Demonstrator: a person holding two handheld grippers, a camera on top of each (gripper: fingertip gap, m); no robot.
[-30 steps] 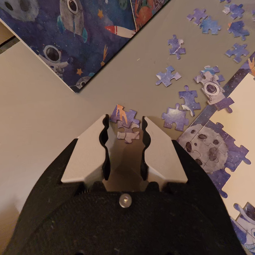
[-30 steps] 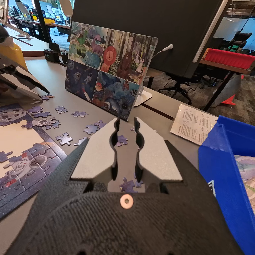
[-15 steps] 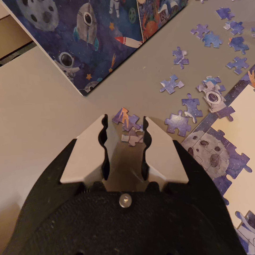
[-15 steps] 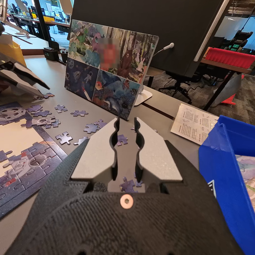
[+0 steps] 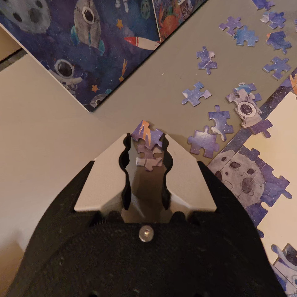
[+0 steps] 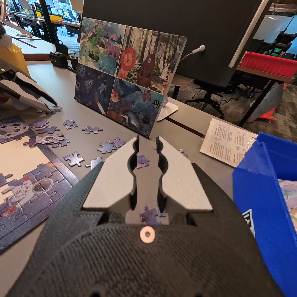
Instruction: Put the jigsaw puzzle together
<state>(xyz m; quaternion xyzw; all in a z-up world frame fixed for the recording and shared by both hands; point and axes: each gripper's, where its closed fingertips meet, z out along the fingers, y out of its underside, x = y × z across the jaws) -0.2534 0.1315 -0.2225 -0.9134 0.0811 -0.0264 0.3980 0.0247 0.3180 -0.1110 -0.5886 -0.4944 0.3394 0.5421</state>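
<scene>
My left gripper (image 5: 146, 135) points down at the grey table (image 5: 48, 144). Its two pads are closed on a purple puzzle piece with an orange streak (image 5: 148, 132), which lies flat on the table. A paler grey-purple piece (image 5: 148, 159) lies just behind it, between the fingers. The same gripper shows at the far left of the right wrist view (image 6: 48, 105), with its tips at the table. My right gripper (image 6: 147, 138) hovers above the table, slightly open and empty. A loose purple piece (image 6: 142, 160) lies on the table below its gap.
A picture board (image 6: 128, 77) stands upright on a white base and also shows in the left wrist view (image 5: 80, 48). A partly built space puzzle (image 6: 32, 184) lies at the left with loose pieces (image 5: 203, 142) beside it. A blue bin (image 6: 265, 209) and a printed sheet (image 6: 225, 144) are at the right. My hands' fingertips stand some 35 cm from each other.
My left gripper's jaws have narrowed onto the orange-streaked piece, which earlier lay loose between wider fingers. My right gripper has stayed still.
</scene>
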